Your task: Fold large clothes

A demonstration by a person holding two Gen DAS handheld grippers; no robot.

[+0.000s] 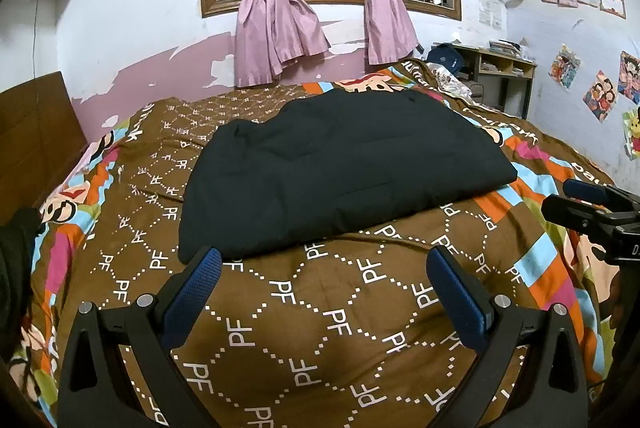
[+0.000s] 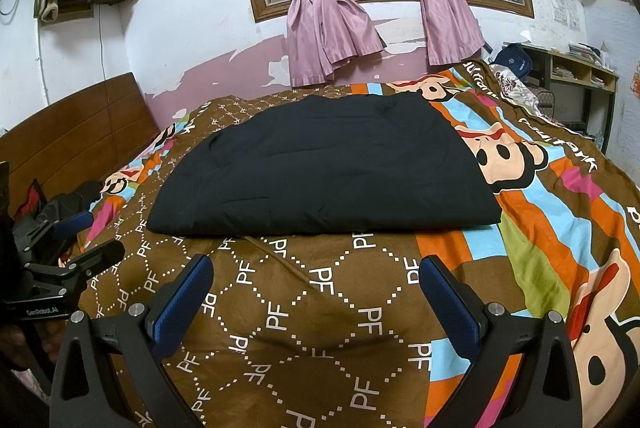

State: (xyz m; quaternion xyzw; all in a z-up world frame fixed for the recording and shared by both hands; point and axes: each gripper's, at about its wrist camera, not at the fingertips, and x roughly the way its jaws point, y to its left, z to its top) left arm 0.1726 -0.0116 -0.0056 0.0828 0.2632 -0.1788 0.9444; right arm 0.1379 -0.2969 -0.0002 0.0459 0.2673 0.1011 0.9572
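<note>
A dark navy garment (image 1: pixel 340 168) lies folded into a broad rectangle on the bed (image 1: pixel 320 328), also seen in the right wrist view as the garment (image 2: pixel 324 168). My left gripper (image 1: pixel 325 260) hovers open just short of the garment's near edge, nothing between its blue pads. My right gripper (image 2: pixel 316 268) is likewise open and empty, a little back from the near edge. The right gripper (image 1: pixel 592 204) shows at the right edge of the left wrist view. The left gripper (image 2: pixel 80 240) shows at the left of the right wrist view.
The bed carries a brown patterned cover (image 2: pixel 304 328) with colourful cartoon borders. A wooden headboard (image 2: pixel 72 124) stands at the left, with dark clothes (image 2: pixel 68 204) heaped beside it. Pink curtains (image 2: pixel 332 8) hang on the far wall; a desk (image 2: pixel 576 72) sits at the right.
</note>
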